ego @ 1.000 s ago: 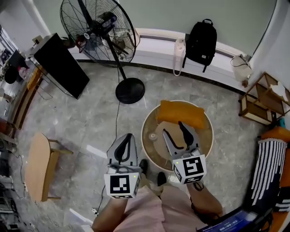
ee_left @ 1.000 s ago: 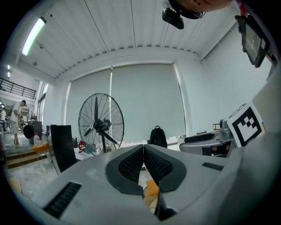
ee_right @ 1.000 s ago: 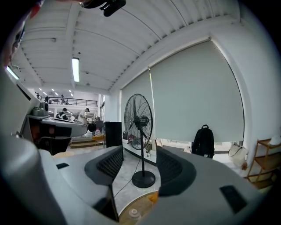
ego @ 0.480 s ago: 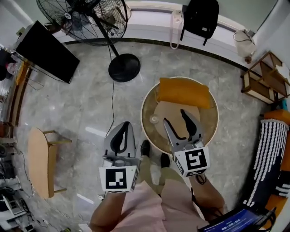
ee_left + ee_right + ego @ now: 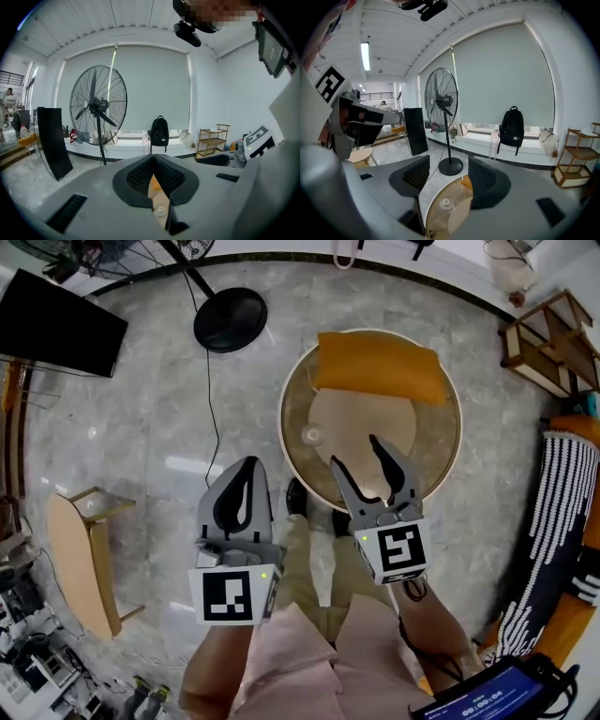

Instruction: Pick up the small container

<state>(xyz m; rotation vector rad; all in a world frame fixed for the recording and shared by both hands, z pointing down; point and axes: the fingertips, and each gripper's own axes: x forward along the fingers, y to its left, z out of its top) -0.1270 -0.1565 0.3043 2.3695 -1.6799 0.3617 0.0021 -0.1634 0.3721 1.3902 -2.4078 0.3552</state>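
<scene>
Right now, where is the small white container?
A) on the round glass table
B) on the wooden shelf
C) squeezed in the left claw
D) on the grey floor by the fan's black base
A: the small white container stands on the round glass table, near its left edge. Neither claw touches it: the right claw is open and empty, and the left claw is shut on nothing.

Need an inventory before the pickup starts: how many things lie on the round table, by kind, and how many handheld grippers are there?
Orange rectangular cushion: 1
Small pale round container: 1
Grey two-jaw grippers: 2 (left gripper, jaws together; right gripper, jaws apart)
Total: 4
</scene>
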